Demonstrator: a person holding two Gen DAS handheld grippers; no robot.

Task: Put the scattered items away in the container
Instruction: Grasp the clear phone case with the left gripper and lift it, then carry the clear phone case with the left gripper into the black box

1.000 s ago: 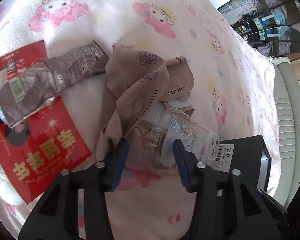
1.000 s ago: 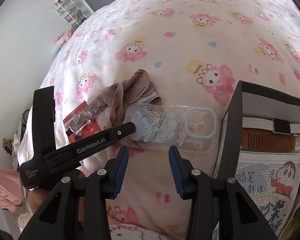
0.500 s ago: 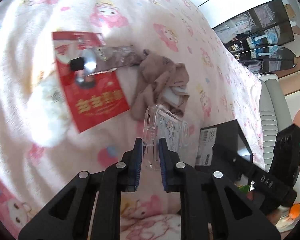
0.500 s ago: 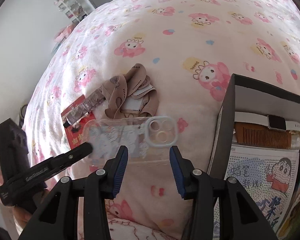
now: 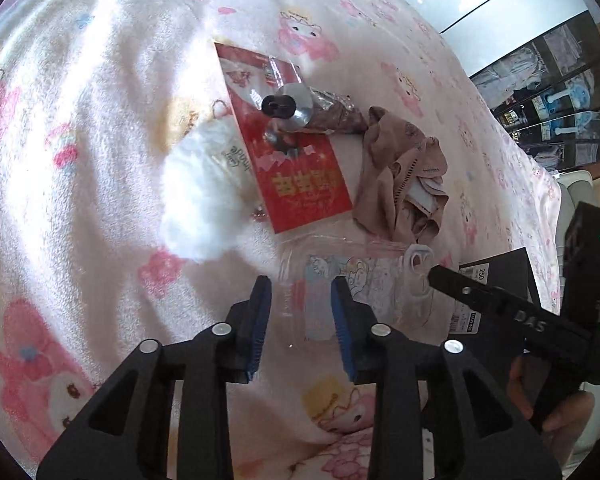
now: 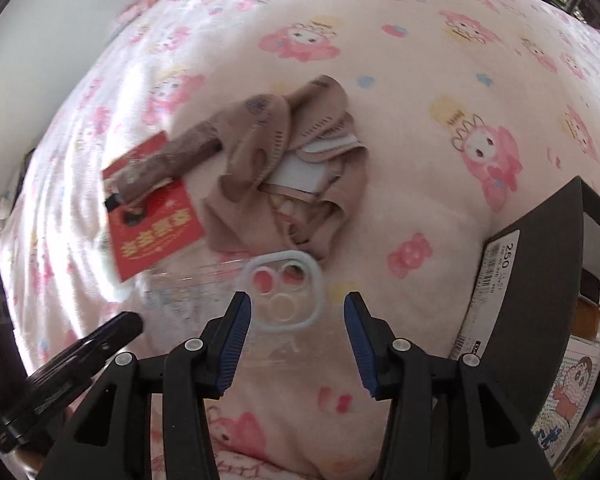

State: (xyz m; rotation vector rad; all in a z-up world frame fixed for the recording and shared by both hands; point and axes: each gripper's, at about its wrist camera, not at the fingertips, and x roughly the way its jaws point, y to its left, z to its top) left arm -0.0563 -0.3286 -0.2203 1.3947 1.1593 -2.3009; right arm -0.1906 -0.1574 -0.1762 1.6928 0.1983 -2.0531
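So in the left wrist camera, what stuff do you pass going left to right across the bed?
White fluffy thing → red envelope → crumpled beige cloth → black box.

On the pink cartoon-print bed blanket (image 5: 100, 160), the crumpled silver tube (image 5: 312, 112) lies on the red paper envelope (image 5: 300, 184), with the white fluffy pouch (image 5: 204, 200) to its left and the bunched beige cloth (image 5: 400, 184) to its right. The clear plastic phone case (image 6: 276, 300) lies just before the cloth. The black cardboard box (image 6: 540, 280) stands to the right of the case.
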